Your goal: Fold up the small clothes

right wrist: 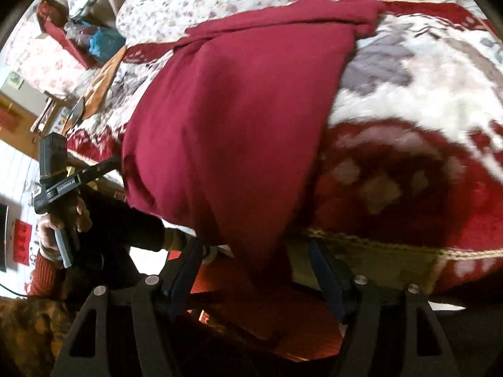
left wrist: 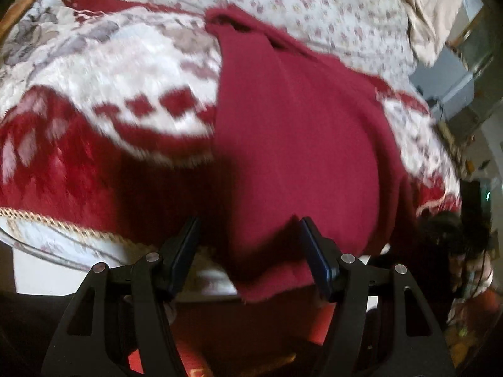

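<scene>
A dark red garment lies spread on a red-and-white patterned blanket on a bed, its near end hanging over the bed's front edge. My left gripper is open, with the garment's near hem passing between the fingers and resting against the right finger. In the right wrist view the same garment drapes down between the open fingers of my right gripper. The left gripper, held in a hand, shows at the garment's left edge there. Both views are blurred.
A floral sheet covers the bed beyond the blanket. The blanket has a gold braided trim along the front edge. A cluttered red box with bags sits at the far left. The person's orange sleeve is at the lower left.
</scene>
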Demonstrator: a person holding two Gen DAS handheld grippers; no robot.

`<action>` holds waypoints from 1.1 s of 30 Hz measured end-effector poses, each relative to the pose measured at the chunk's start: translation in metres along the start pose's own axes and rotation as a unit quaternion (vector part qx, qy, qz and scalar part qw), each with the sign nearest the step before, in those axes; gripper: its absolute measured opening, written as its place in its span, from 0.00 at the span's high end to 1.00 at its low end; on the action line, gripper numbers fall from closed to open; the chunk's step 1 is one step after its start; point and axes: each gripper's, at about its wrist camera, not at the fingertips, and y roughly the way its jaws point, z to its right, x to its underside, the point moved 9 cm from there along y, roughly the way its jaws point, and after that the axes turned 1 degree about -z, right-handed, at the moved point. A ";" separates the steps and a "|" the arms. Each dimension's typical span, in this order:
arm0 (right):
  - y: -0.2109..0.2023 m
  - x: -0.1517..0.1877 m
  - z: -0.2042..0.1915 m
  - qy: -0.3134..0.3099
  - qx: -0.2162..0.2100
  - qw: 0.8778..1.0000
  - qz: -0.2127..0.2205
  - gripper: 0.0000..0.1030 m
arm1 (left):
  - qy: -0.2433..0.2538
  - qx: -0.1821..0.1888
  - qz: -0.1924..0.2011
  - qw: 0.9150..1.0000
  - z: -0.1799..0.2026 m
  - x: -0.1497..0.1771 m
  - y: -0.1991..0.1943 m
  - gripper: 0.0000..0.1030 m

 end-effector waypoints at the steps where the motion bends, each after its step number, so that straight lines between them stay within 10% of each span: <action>1: 0.001 -0.001 -0.002 -0.003 0.001 1.000 0.007 0.34 | 0.007 -0.005 -0.005 1.000 0.002 0.003 0.002 0.38; 12: 0.018 -0.006 0.002 0.026 -0.041 0.999 0.016 0.46 | 0.029 -0.005 -0.038 0.999 0.013 0.014 0.019 0.38; 17: 0.006 -0.008 0.000 0.014 -0.048 0.999 0.018 0.83 | 0.002 0.020 -0.036 0.999 0.011 0.010 0.017 0.89; 33: -0.110 -0.074 -0.041 -0.009 -0.158 0.976 0.147 0.86 | 0.015 0.126 0.097 0.987 0.052 -0.078 -0.077 0.93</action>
